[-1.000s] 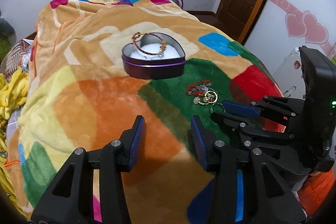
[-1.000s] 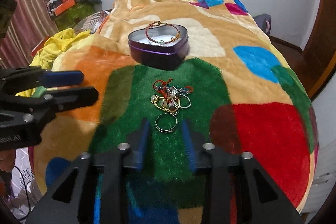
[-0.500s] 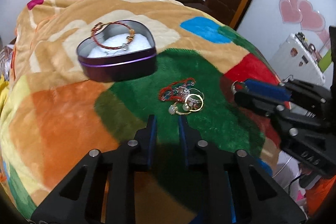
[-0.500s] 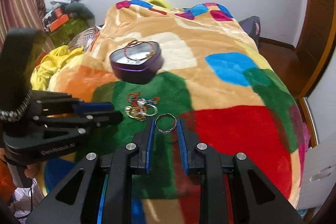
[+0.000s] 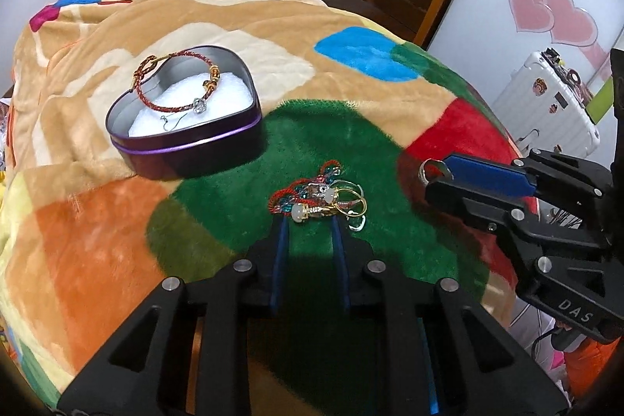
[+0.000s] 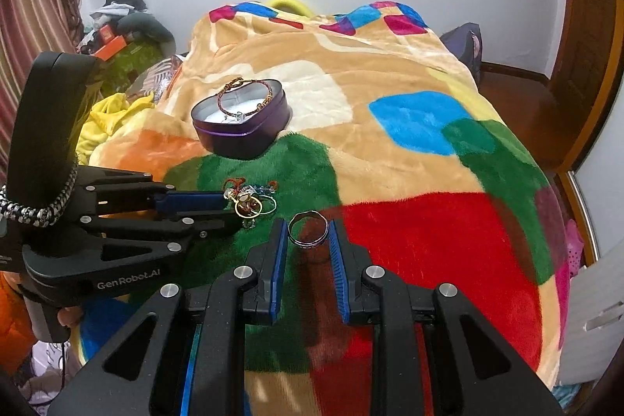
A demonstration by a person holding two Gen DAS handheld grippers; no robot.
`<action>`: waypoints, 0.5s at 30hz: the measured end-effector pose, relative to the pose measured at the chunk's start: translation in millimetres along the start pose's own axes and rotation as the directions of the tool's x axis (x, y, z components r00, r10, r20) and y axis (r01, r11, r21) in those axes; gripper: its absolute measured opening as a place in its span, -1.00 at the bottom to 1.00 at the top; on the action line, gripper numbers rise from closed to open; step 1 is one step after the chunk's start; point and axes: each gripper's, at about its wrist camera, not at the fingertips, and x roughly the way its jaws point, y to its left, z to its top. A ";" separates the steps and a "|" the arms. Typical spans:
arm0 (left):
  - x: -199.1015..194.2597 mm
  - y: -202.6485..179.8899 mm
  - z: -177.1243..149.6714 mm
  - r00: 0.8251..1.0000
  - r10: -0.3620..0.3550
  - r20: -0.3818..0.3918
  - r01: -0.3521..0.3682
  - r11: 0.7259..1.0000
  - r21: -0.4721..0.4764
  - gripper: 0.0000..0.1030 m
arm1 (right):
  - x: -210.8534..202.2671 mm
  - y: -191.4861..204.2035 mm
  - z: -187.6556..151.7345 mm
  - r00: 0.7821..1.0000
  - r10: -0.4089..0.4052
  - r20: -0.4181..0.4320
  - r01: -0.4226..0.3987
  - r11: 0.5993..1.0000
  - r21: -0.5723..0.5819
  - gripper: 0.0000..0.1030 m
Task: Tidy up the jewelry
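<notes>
Lifted ring point(image 6: 308, 229); "GenRobot.AI" handle point(image 6: 128, 275).

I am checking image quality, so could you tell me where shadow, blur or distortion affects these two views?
Left wrist view: the left gripper shadows the blanket just below the jewelry pile; fisheye bends the door frame. Right wrist view: the ring is sharp; black vignette fills the corners.
</notes>
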 end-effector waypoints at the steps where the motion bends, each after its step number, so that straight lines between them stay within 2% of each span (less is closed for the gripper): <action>1: 0.3 0.5 0.8 1.000 -0.003 0.001 0.003 1.000 -0.004 -0.59 | -0.2 -0.5 0.0 1.000 0.000 0.001 0.000 1.000 0.001 -0.62; 6: 0.6 4.6 3.7 1.000 -0.012 0.010 0.012 0.999 -0.032 -0.59 | -0.5 -3.0 -0.1 1.000 0.005 0.003 -0.005 1.000 0.007 -0.62; 9: 0.8 1.5 3.3 1.000 0.003 0.022 -0.002 1.000 -0.015 -0.59 | 0.5 -3.0 0.5 1.000 0.008 -0.002 -0.008 1.000 0.009 -0.62; 11: -0.2 -1.0 2.1 1.000 0.009 0.026 -0.009 1.000 -0.003 -0.63 | 1.0 -3.0 0.6 1.000 0.009 -0.004 -0.009 1.000 0.010 -0.62; 13: -1.5 -2.7 0.2 1.000 0.012 0.027 -0.013 1.000 0.006 -0.76 | 0.6 -2.6 0.5 1.000 0.011 -0.004 -0.011 1.000 0.008 -0.62; 15: -2.6 -2.7 -2.1 0.999 0.017 0.027 -0.017 1.000 0.013 -0.77 | 0.5 -2.8 0.6 1.000 0.013 -0.002 -0.013 1.000 0.008 -0.62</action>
